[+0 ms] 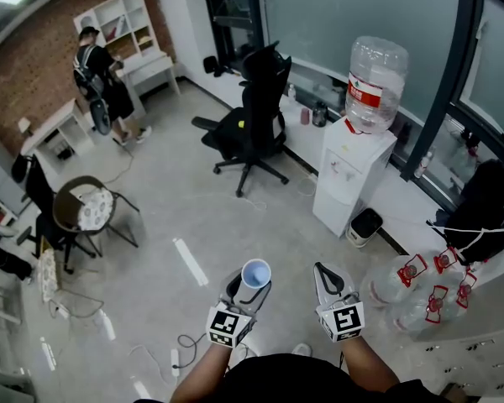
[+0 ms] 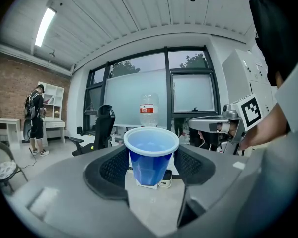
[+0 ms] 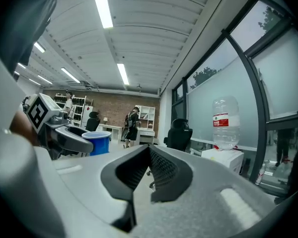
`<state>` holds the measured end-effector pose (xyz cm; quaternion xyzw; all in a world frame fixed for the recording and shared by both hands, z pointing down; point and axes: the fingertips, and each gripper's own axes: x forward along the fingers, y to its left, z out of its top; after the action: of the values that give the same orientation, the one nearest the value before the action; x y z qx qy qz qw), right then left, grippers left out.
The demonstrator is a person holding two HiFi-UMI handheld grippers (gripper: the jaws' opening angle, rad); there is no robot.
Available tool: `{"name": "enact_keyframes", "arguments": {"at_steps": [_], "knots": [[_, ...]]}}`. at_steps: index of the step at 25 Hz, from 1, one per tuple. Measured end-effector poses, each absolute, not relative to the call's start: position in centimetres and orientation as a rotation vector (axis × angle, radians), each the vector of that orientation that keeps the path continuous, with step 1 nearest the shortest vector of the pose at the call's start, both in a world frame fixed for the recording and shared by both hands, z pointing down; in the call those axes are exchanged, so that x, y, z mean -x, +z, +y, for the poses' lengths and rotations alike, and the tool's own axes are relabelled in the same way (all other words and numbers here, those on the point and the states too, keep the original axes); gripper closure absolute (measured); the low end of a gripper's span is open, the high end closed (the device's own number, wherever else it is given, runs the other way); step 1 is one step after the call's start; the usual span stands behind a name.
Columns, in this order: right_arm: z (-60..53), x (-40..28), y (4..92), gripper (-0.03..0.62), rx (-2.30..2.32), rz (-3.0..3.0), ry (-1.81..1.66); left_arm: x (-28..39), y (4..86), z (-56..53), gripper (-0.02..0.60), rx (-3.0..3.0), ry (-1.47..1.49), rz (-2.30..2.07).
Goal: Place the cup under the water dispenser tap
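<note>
My left gripper (image 1: 250,292) is clamped on the blue cup (image 2: 150,155) — upright, mouth up, so it's ready to set down and fill. My right gripper (image 3: 149,157) is closed and empty, held aside. The water dispenser (image 1: 353,170) stands well ahead — cup nowhere near it yet.

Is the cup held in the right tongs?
No, the blue cup sits gripped in the left tongs, while the right tongs are closed on nothing.

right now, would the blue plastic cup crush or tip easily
The thin-walled blue plastic cup looks empty, so it is probably light and easily dented if the left gripper squeezes harder. Its narrow base under a wide white rim suggests it may tip when set down.
</note>
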<state>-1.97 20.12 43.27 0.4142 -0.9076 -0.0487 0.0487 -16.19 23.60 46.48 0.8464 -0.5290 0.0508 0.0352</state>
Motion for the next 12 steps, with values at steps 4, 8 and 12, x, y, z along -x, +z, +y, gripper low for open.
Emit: {"name": "enact_keyframes", "arguments": {"at_steps": [4, 8, 12], "knots": [[19.8, -0.1, 43.7, 0.591, -1.258, -2.762, -0.132, 14.7, 46.3, 23.0, 0.279, -2.595, 0.162, -1.649], [19.8, -2.1, 44.4, 0.592, -1.24, -2.763, -0.13, 13.0, 46.3, 22.6, 0.279, -2.587, 0.162, -1.669], [19.6, -3.4, 44.9, 0.591, -1.24, -2.759, -0.101, 11.4, 46.2, 22.1, 0.279, -2.594, 0.184, -1.648]]}}
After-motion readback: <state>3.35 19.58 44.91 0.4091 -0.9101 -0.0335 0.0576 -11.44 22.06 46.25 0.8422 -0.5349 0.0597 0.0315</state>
